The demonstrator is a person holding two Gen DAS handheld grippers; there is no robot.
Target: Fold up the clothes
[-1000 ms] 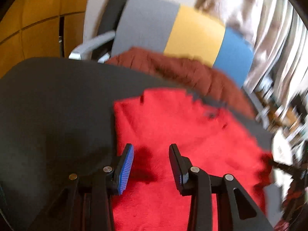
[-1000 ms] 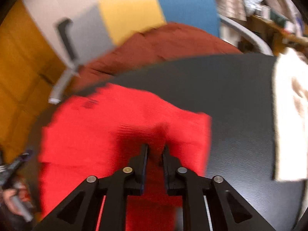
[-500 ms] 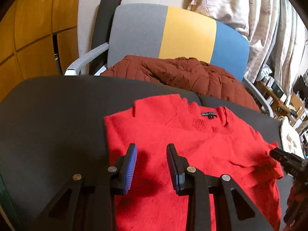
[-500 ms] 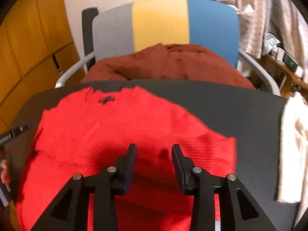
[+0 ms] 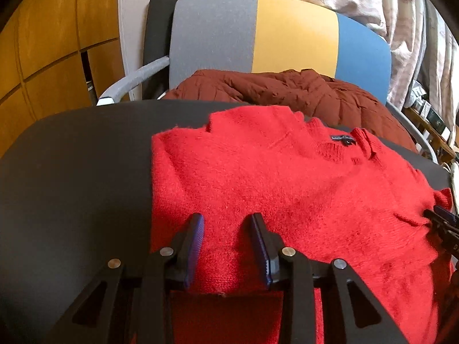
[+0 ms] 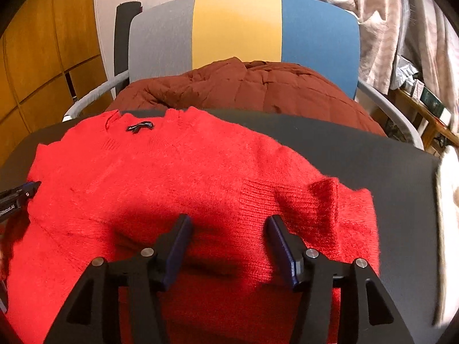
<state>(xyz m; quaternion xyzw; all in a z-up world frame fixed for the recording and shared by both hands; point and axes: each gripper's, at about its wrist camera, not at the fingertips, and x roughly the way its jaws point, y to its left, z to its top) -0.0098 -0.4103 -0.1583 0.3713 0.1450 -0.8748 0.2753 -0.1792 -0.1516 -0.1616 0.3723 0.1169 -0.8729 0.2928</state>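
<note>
Below, red sweater (image 5: pixel 287 189) hem hidden behind both grippers' jaws, apart, opening.

Each wrist camera looked forward and downward along its own hand-held gripper, close above the fuzzy red knitted sweater (image 5: pixel 287 189) (image 6: pixel 178 177). Both views shared that sweater, the dark bench (image 5: pixel 71 172) (image 6: pixel 373 154) and the grey-yellow-blue chair (image 5: pixel 287 31) (image 6: pixel 238 28) beyond.

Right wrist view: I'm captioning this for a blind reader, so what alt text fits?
A fuzzy red knit sweater lies on a dark table, the right claw above its folded lower edge with jaws opening. Behind stands a grey, yellow and blue chair holding a rust-brown quilted jacket.
</note>
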